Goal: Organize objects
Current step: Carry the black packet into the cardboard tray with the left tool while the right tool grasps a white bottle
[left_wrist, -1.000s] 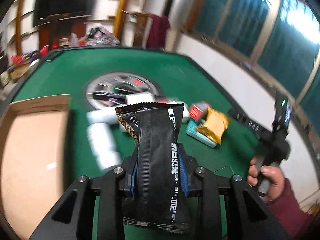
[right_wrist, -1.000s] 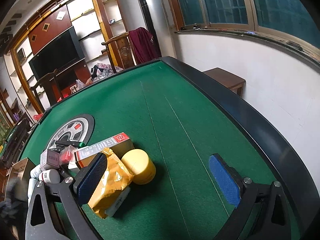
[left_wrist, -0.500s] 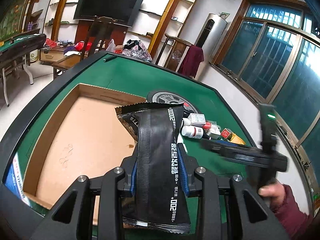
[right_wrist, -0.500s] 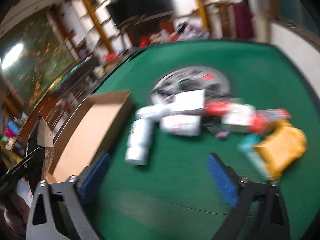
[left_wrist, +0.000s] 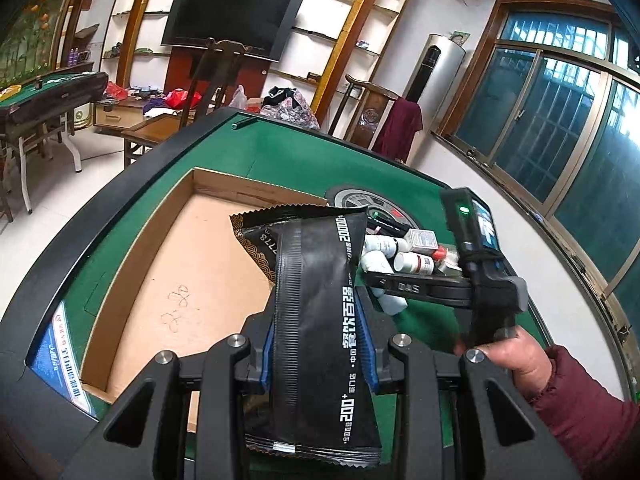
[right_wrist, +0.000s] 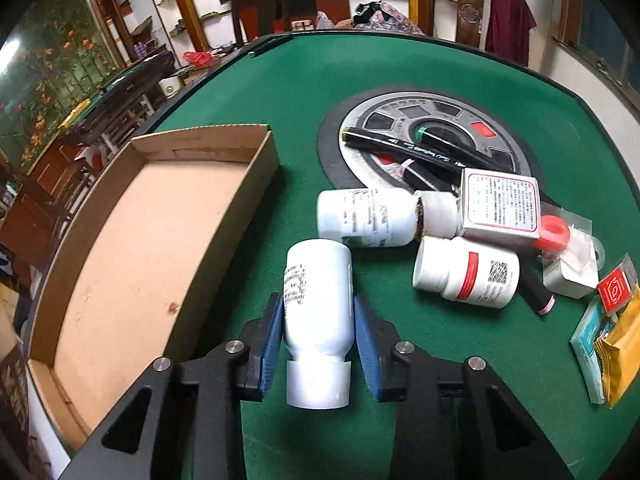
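Observation:
My left gripper (left_wrist: 318,344) is shut on a black snack packet (left_wrist: 320,264) that stands upright between its blue pads, held over the near right part of an open cardboard box (left_wrist: 168,280). On the green table to the right of the box (right_wrist: 256,168), a white bottle (right_wrist: 318,280) lies on its side with its cap toward me. My right gripper (right_wrist: 319,328) is closing on that bottle, and both blue pads touch its sides. A person's hand (left_wrist: 516,356) holds the right gripper's handle.
Beyond the held bottle lie two more white bottles (right_wrist: 368,218) (right_wrist: 468,272), a white carton (right_wrist: 500,204) and black markers (right_wrist: 400,146) on the round centre disc (right_wrist: 432,120). A yellow packet (right_wrist: 620,344) lies at the right. The table's black rim (left_wrist: 120,184) runs left of the box.
My right gripper swung left from the yellow items to the bottles, dropped and closed from wide open around the white bottle. My left gripper carried the packet leftward over the box.

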### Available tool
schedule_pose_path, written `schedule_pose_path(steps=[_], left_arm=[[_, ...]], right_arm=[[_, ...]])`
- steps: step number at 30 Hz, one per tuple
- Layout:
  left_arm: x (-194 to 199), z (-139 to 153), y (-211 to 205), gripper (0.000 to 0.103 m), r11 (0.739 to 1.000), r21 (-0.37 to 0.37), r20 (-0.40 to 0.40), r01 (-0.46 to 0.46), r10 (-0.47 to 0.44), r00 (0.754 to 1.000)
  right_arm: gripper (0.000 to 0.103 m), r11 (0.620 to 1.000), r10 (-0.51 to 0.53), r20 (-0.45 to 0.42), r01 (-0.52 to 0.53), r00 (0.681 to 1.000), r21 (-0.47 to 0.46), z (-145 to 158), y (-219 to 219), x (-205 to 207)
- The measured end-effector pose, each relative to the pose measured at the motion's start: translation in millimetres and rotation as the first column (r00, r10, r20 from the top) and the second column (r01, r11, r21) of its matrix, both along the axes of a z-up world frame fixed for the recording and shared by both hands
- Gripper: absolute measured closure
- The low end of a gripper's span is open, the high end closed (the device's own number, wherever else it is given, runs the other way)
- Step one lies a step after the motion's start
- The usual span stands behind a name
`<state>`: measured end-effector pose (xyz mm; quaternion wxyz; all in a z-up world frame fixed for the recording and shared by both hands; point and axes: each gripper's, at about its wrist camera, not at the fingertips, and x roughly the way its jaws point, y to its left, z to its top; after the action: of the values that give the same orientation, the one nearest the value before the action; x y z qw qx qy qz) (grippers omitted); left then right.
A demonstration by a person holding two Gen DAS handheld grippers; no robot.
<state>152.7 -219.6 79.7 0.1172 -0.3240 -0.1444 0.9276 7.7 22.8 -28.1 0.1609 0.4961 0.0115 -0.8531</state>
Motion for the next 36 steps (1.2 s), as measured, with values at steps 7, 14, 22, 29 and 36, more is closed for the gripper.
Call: schedule_pose_path(steps=[7,14,22,29,36], left_arm=[[2,22,-10,0.071,1.0,0.03,-0.032,0.0,0.001,0.999],[-25,74,-12,0.071,1.0,-0.022,-0.088,0.016,-0.018,0.996],[-130,64,-20,0.071,0.993,-0.116,0.006,0.008,-0.008,1.0],[-169,-9,-23,0.071,0.998,-0.06,0.138,0.001,0.007,0.99],[-187,-46,-16,0.071,0.999,-0.039,0.206,-0.006,0.014,0.978]], right_arm=[[0.065,0.992,0.019,-0.057,-0.026,0.998,-0.12,37,16,21],[0.065,0.923,0.084,-0.127,-0.126,0.988,-0.365,112,18,33],[0.065,0.83,0.066,0.123,0.014,0.99,-0.557,110,-27,-48],[0.065,0.888,-0.053,0.248,0.159,0.967,-0.431,25,-47,-81],[0.065,0.924,-0.06,0.21,0.135,0.976,-0.358,17,-60,-92]])
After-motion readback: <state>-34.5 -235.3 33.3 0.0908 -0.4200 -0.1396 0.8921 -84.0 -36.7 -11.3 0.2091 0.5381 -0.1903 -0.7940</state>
